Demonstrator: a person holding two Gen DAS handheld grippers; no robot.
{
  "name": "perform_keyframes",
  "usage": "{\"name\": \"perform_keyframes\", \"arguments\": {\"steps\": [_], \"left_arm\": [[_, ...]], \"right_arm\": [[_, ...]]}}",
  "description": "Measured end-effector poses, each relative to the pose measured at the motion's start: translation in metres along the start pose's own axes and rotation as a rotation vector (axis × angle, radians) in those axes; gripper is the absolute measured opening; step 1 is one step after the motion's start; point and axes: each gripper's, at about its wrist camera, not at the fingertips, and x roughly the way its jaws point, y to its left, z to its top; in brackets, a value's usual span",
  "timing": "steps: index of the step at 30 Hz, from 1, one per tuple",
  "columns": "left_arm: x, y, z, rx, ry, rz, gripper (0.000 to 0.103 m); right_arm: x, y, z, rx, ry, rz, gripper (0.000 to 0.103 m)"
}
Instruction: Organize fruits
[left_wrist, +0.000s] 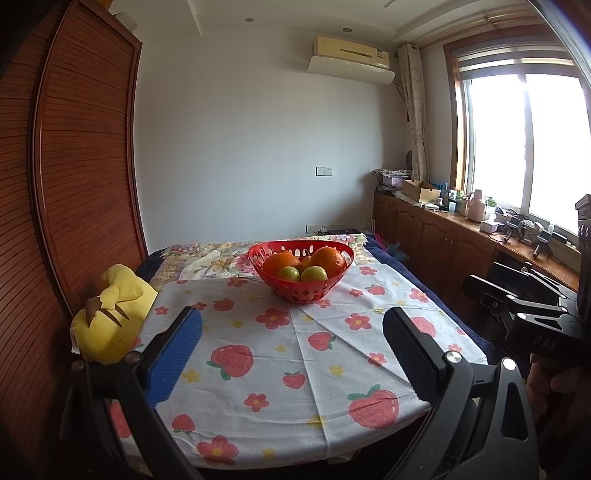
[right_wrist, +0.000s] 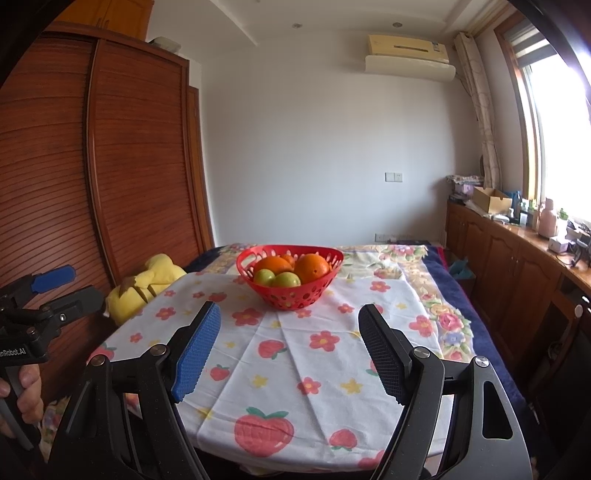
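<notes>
Black jaws, one blue ribbed pad (left_wrist: 173, 360)

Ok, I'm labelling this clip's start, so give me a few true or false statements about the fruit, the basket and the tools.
1. The red basket holds oranges and green fruits. True.
2. The left tool grips an orange. False: its jaws are open and empty, short of the basket.
3. The right tool is open. True.
4. Loose fruit lies on the strawberry cloth. False: all visible fruit is in the basket.
5. A yellow plush toy lies at the cloth's left edge. True.
</notes>
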Motion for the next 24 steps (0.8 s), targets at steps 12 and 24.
{"name": "perform_keyframes", "arguments": {"steps": [12, 24], "left_arm": [[-0.0026, 0.0006, 0.0005, 0.002, 0.001, 0.002, 0.099], [-0.0032, -0.0004, -0.0018, 0.003, 0.002, 0.004, 0.099]], "right_arm": [[0.0004, 0.0018, 0.0003, 0.001, 0.000, 0.001, 0.079], [0.0001, 0.0017, 0.0003, 0.001, 0.001, 0.001, 0.079]]}}
